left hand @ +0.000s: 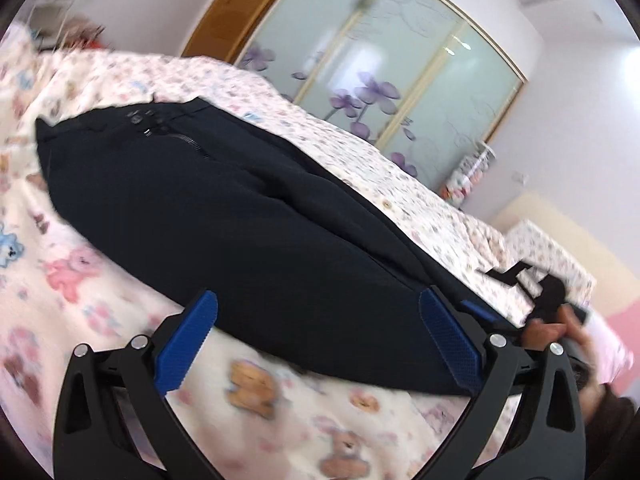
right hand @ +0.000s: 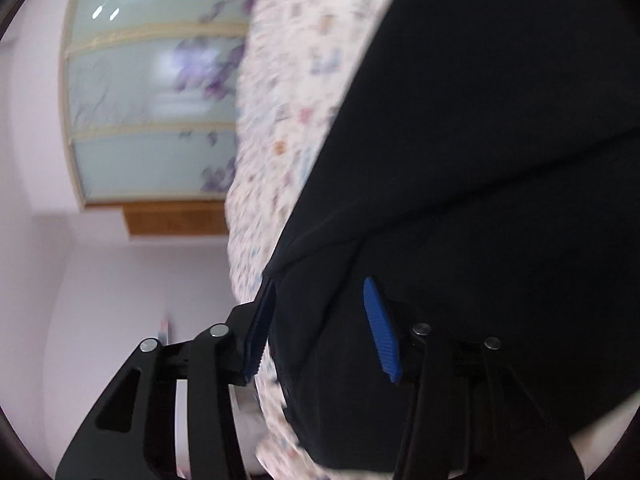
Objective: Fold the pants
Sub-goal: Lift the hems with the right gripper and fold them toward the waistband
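Dark navy pants [left hand: 224, 216] lie across a bed, waistband with button and zipper at the far left, legs running toward the lower right. My left gripper [left hand: 320, 340] is open, its blue pads wide apart over the near edge of a leg. The right gripper shows in the left wrist view [left hand: 548, 300] at the leg ends, held by a hand. In the right wrist view the pants [right hand: 500, 160] fill the right side. My right gripper [right hand: 320, 320] is open, its jaws astride the edge of the fabric.
The bed sheet [left hand: 100, 288] has a teddy-bear print. A frosted sliding wardrobe with purple flowers [left hand: 380, 80] stands behind the bed. A wooden door [left hand: 248, 4] is beside it. The bed's edge [right hand: 264, 160] runs near the right gripper.
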`<move>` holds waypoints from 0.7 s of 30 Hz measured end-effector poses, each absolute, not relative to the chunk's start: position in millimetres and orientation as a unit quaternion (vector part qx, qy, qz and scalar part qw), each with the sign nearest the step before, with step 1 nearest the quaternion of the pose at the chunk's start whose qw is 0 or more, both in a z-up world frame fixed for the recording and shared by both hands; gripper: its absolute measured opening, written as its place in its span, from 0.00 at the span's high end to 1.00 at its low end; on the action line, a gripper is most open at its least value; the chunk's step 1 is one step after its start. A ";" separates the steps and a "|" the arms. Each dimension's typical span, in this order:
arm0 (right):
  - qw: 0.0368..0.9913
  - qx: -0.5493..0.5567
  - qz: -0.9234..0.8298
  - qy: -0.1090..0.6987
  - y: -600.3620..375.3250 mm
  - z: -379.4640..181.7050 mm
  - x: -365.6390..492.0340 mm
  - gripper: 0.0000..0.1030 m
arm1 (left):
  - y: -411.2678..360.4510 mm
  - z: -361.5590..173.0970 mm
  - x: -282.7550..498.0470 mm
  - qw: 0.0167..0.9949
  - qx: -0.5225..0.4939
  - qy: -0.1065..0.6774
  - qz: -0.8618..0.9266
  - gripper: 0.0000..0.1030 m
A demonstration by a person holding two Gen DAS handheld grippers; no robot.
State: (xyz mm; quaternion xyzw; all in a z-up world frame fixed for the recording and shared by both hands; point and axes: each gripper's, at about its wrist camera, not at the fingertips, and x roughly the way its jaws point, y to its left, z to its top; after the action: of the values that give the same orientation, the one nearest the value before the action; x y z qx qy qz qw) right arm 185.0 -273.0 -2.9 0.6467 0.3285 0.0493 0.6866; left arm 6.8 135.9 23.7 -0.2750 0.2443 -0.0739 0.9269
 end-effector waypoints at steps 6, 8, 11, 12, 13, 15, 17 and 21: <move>0.675 0.670 -0.030 0.307 -275.5 -33.2 199.3 0.65 | 151.3 17.0 10.1 0.909 -0.336 0.231 -0.089 0.02; 0.680 0.668 -0.045 0.297 -282.8 -40.1 198.2 0.79 | 151.0 16.5 8.1 0.909 -0.339 0.221 -0.098 0.02; 0.700 0.655 -0.035 0.284 -284.7 -38.5 195.9 0.92 | 146.7 15.1 9.0 0.905 -0.345 0.220 -0.118 0.02; 0.717 0.639 -0.019 0.278 -284.5 -34.7 192.3 0.93 | 147.3 15.5 12.4 0.903 -0.345 0.223 -0.125 0.02; 0.735 0.620 -0.003 0.273 -282.6 -28.4 189.0 0.94 | 147.1 14.7 15.2 0.902 -0.342 0.232 -0.127 0.02; 0.771 0.577 0.039 0.266 -277.2 -15.0 178.9 0.96 | 148.3 11.1 19.0 0.901 -0.342 0.239 -0.121 0.02; 0.798 0.537 0.095 0.257 -274.1 -3.1 161.3 0.96 | 151.6 6.0 22.2 0.894 -0.353 0.246 -0.125 0.02; 0.844 0.450 0.145 0.254 -267.6 8.9 125.0 0.96 | 159.1 -0.1 16.4 0.886 -0.388 0.217 -0.130 0.02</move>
State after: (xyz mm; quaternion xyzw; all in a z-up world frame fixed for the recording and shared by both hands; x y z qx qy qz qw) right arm 125.0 -267.6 8.9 0.4504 0.2536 0.1453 0.8436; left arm 16.4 159.1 -0.1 -0.3879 0.2173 -0.1305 0.8862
